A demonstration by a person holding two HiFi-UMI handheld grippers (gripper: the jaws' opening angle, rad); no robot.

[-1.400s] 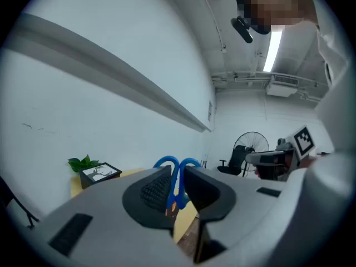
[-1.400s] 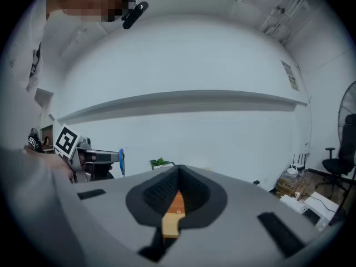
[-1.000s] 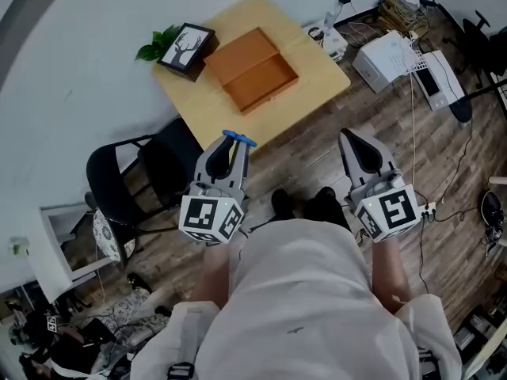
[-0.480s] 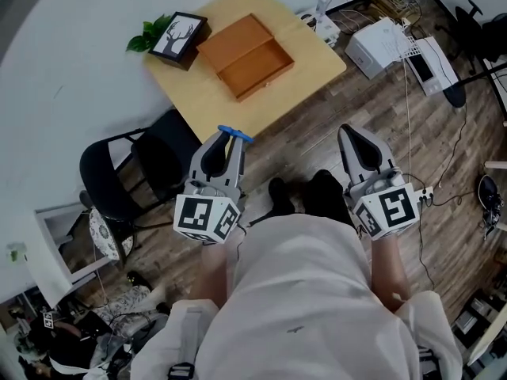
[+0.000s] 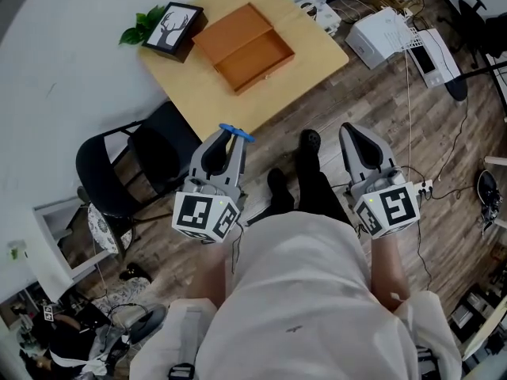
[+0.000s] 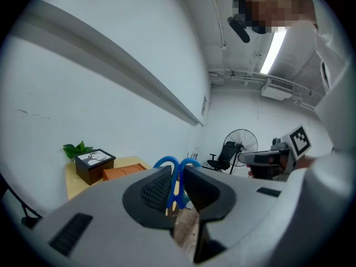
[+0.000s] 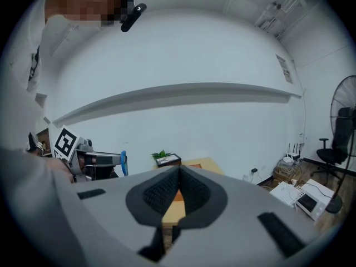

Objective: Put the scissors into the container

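Blue-handled scissors point(image 5: 236, 133) stick out past the tip of my left gripper point(image 5: 227, 142), which is shut on them; in the left gripper view the blue loops point(image 6: 177, 164) rise between the jaws. The container, an open orange-brown wooden box point(image 5: 242, 47), lies on the light wooden table point(image 5: 317, 50) well ahead of both grippers; it also shows as a low orange box point(image 6: 119, 172) in the left gripper view. My right gripper point(image 5: 354, 139) hangs over the floor to the right, shut with nothing in it; its jaws point(image 7: 178, 177) meet.
A black framed deer picture point(image 5: 172, 27) and a green plant point(image 5: 139, 32) stand at the table's far left corner. A black chair point(image 5: 131, 176) sits left of the table. A white box point(image 5: 380, 36), cables and a power strip lie on the wooden floor at right. The person's shoes point(image 5: 309, 142) are below.
The person has stepped forward: one foot has swung ahead between the grippers, and the table has drawn slightly nearer. Both grippers hold the same pose, scissors still gripped.
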